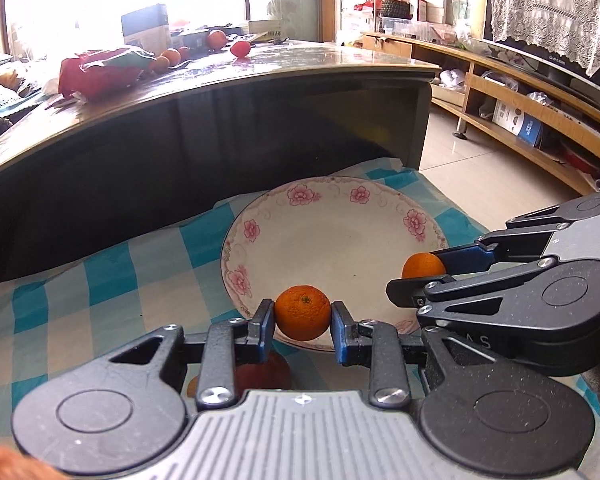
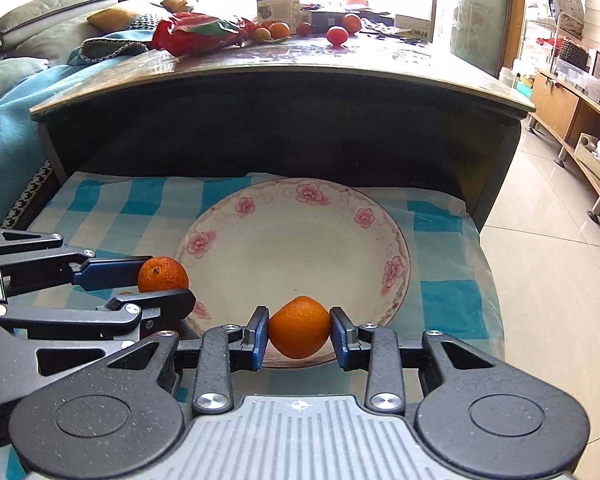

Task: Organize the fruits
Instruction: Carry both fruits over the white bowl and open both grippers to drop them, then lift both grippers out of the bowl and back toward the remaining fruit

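Observation:
A white plate with pink flowers (image 1: 300, 196) (image 2: 228, 216) lies empty on a blue checked cloth (image 1: 112, 280) (image 2: 440, 292). My left gripper (image 1: 302, 318) is shut on a small orange (image 1: 302, 312) at the plate's near rim; it also shows in the right wrist view (image 2: 162, 276). My right gripper (image 2: 299, 332) is shut on another small orange (image 2: 299, 328) over the near rim, also seen in the left wrist view (image 1: 422, 266). A reddish fruit (image 1: 264, 372) lies on the cloth under the left gripper, partly hidden.
A dark coffee table (image 1: 220, 92) (image 2: 300, 76) stands right behind the cloth, bearing a red bag (image 2: 196, 34), several oranges and tomatoes (image 2: 336, 34) and a box (image 2: 278, 0). A sofa (image 2: 16, 60) is at the left, wooden shelves (image 1: 520, 92) at the right.

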The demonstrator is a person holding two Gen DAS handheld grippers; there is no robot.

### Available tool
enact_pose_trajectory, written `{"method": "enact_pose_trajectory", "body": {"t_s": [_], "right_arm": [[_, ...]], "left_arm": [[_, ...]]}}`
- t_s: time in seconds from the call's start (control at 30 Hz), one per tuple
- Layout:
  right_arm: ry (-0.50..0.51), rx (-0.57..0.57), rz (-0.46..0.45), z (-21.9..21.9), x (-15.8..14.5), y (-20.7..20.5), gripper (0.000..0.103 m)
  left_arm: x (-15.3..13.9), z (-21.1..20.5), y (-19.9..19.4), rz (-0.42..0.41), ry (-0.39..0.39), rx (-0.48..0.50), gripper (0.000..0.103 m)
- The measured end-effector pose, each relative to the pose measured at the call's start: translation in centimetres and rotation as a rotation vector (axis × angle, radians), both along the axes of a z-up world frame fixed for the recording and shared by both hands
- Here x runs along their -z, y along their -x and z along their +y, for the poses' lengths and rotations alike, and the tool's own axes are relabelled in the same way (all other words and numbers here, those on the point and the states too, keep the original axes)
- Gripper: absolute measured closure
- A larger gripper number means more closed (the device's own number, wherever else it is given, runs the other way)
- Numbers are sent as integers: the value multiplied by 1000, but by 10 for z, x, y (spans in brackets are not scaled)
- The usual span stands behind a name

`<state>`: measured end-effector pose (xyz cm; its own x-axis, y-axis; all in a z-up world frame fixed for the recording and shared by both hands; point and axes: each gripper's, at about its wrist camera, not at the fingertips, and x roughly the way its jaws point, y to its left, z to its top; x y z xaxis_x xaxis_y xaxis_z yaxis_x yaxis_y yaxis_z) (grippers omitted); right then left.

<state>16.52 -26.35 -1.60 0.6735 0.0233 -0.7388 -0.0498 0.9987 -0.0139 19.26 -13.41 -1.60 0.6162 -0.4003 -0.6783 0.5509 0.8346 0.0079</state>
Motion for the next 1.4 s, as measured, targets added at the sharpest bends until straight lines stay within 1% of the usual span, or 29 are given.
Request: {"method": "enact_pose_trajectory", "body": {"t_s": [0.3, 0.63, 1.03, 1.1, 1.4], "right_arm": [[19, 4, 17, -3, 13, -11, 76], [18, 12, 20, -7, 17, -15, 75], [20, 18, 10, -9, 15, -14, 74], [23, 21, 3, -10, 13, -14, 71], [29, 26, -20, -11, 7, -14, 67]], "left_arm": [[10, -5, -10, 10, -16, -14, 65], [12, -9, -13, 8, -17, -19, 65], [9, -10, -13, -9, -19, -31, 63], [6, -10, -14, -17, -21, -31, 62], [1, -8, -13, -34, -28, -38, 60]]}}
